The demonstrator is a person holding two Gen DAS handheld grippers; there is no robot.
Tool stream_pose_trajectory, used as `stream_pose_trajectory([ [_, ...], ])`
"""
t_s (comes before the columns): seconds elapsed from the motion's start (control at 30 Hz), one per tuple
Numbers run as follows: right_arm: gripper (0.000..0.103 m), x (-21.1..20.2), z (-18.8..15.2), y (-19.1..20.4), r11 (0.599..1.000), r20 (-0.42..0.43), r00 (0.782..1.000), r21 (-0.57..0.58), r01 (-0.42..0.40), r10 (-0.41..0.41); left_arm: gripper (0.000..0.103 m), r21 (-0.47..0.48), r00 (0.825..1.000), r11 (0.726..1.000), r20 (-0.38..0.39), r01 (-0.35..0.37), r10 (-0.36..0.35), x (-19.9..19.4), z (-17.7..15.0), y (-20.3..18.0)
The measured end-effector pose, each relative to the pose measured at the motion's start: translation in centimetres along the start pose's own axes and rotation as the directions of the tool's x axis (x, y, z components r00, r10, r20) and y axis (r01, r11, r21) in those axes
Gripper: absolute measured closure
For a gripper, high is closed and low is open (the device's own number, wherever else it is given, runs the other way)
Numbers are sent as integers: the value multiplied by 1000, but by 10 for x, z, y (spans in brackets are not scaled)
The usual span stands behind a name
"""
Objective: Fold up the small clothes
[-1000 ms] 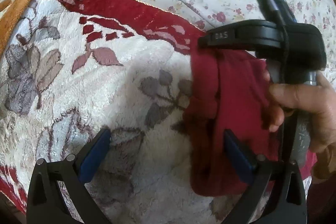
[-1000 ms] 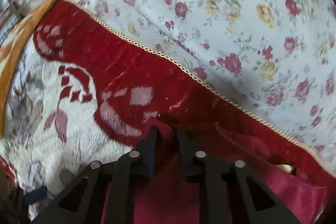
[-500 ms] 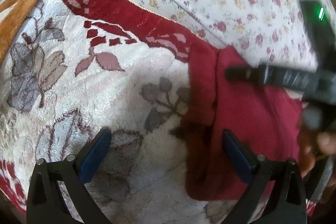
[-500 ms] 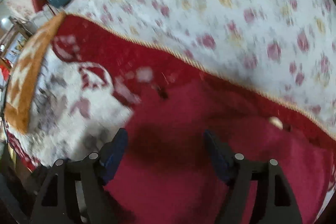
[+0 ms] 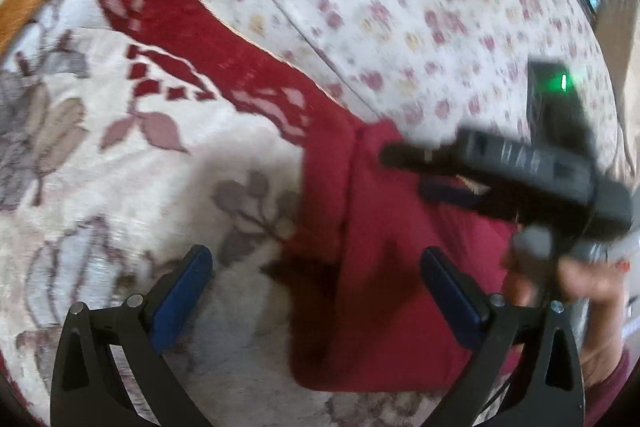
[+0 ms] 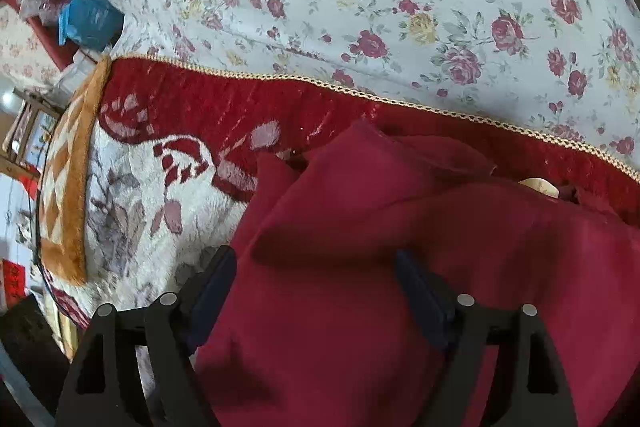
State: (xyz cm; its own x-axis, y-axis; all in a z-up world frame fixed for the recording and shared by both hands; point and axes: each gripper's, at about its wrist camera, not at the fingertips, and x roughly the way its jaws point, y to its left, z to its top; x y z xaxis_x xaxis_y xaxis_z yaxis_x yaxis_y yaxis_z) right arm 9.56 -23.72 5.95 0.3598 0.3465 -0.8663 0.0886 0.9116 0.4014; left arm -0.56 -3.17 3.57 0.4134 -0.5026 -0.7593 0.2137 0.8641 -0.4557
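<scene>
A small dark red garment [image 5: 384, 267] lies partly folded on a white, grey and red floral blanket [image 5: 120, 187]; it also shows in the right wrist view [image 6: 360, 307], with a folded flap at its upper left. My left gripper [image 5: 316, 291] is open and empty, its right finger over the garment and its left finger over the blanket. My right gripper [image 6: 316, 291] is open and empty just above the garment; in the left wrist view it [image 5: 412, 163] hovers blurred over the garment's far edge, held by a hand.
A pale sheet with red and yellow roses [image 6: 400, 7] covers the bed beyond the blanket's gold-trimmed edge. An orange patterned cloth [image 6: 68, 167] lies at the blanket's left end. A blue bag [image 6: 88, 15] and clutter sit off the bed at far left.
My right gripper was shut on the garment's far edge, then opened, let go and drew back to the right. The garment now lies loose. My left gripper stayed open in place.
</scene>
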Motion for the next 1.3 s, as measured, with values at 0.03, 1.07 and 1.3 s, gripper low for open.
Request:
stream_pose_trajectory([
  [0.03, 17, -2, 1, -3, 1000, 4, 1000, 11, -10, 10, 0, 10, 1000, 1000, -10, 4, -4, 5, -3, -4],
  [1.07, 5, 97, 40, 79, 904, -428, 855, -415, 102, -293, 1, 81, 958, 956, 35, 282, -286, 14, 1, -42],
  [1.3, 33, 77, 38, 63, 911, -314, 915, -395, 116, -253, 1, 135, 972, 964, 28, 228, -234, 17, 0, -54],
])
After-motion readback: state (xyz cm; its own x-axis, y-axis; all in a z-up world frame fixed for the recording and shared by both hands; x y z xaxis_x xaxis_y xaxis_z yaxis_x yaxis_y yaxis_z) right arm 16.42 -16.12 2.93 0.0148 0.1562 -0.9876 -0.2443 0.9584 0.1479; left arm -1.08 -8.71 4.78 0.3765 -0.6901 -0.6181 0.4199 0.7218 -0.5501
